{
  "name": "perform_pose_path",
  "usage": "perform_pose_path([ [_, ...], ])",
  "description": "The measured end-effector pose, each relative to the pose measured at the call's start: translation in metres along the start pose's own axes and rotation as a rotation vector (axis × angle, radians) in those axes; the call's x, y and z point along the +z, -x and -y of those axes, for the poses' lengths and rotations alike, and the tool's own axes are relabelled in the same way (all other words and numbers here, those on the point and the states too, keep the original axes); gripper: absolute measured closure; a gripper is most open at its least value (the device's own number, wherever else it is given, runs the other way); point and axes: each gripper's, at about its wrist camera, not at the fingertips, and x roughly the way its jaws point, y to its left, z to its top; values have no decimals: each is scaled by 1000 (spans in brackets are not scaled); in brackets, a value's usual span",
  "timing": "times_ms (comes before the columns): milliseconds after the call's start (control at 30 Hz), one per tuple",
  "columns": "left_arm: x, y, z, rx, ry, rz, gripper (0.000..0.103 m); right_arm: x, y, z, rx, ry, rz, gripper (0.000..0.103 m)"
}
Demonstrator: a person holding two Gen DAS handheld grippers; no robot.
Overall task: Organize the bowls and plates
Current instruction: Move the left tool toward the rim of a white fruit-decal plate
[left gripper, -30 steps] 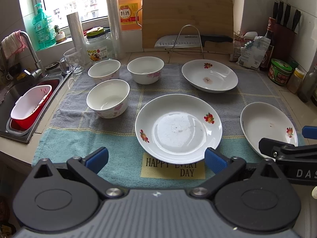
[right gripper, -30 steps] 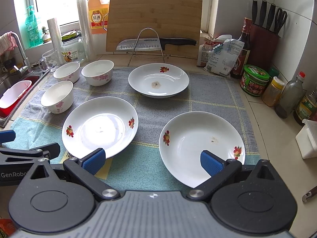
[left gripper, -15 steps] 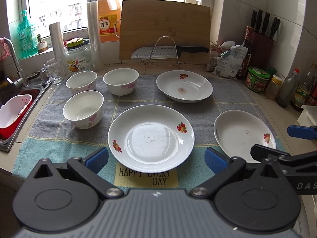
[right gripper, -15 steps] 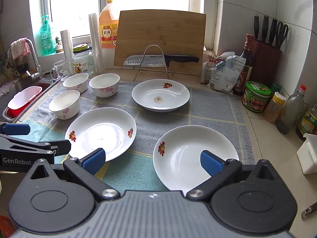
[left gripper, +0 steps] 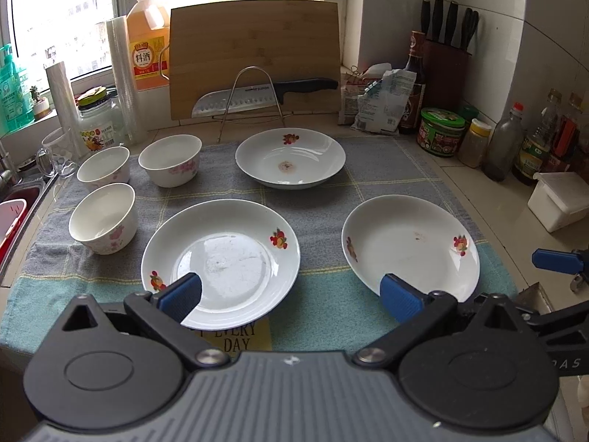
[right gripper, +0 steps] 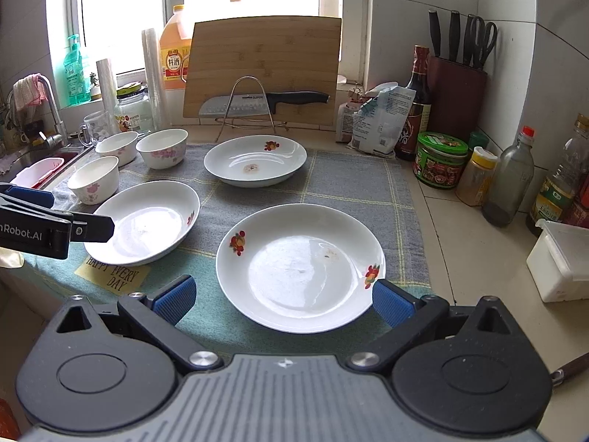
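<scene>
Left wrist view shows 3 plates and 3 bowls spread on a towel (left gripper: 331, 191) over the counter. A near-left plate (left gripper: 221, 261) sits close in front of the left gripper (left gripper: 291, 294), a near-right plate (left gripper: 410, 246) lies beside it with a gap of towel between them, and a far plate (left gripper: 291, 158) rests further back near the middle. All 3 plates are white with small red flower marks on the rim, and each lies flat and apart from the others. The 3 bowls stand upright at the towel's left side: a front bowl (left gripper: 103, 217), a back-left bowl (left gripper: 103, 167) and a back-right bowl (left gripper: 170, 160), close together, though I cannot tell if any touch.

The left gripper has its jaws spread wide and holds nothing; its blue left pad overlaps the near-left plate's front edge in this view, but contact cannot be judged. In the right wrist view the right gripper (right gripper: 283, 298) is also wide apart and empty, with the near-right plate (right gripper: 300, 267) lying between its 2 blue pads.

Behind the towel a cutting board (left gripper: 254, 59) leans upright, with a knife (left gripper: 265, 97) across a wire rack (left gripper: 252, 99) in front of it. A knife block (left gripper: 447, 70), bottles and jars stand along the right, and a sink (left gripper: 14, 213) is at the left.
</scene>
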Motion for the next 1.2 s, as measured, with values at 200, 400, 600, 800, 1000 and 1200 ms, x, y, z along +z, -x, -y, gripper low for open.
perform_pose_path([
  [200, 7, -11, 10, -64, -1, 5, 1, -14, -5, 17, -4, -33, -5, 0],
  [400, 17, -31, 14, -116, -13, -3, 1, -24, -17, 28, -34, -61, -29, 0],
  [600, 32, -59, 17, -182, -53, -25, 1, -32, -36, 30, -42, -62, -54, 0],
  [800, 48, -87, 22, -247, -113, -69, 1, -39, -61, 28, -42, -71, -85, 0],
  [1000, 55, -107, 35, -275, -221, -96, 1, -46, -82, 23, -16, -79, -101, 0],
  [1200, 62, -124, 41, -314, -292, -126, 1, -49, -96, 16, -18, -47, -112, 0],
])
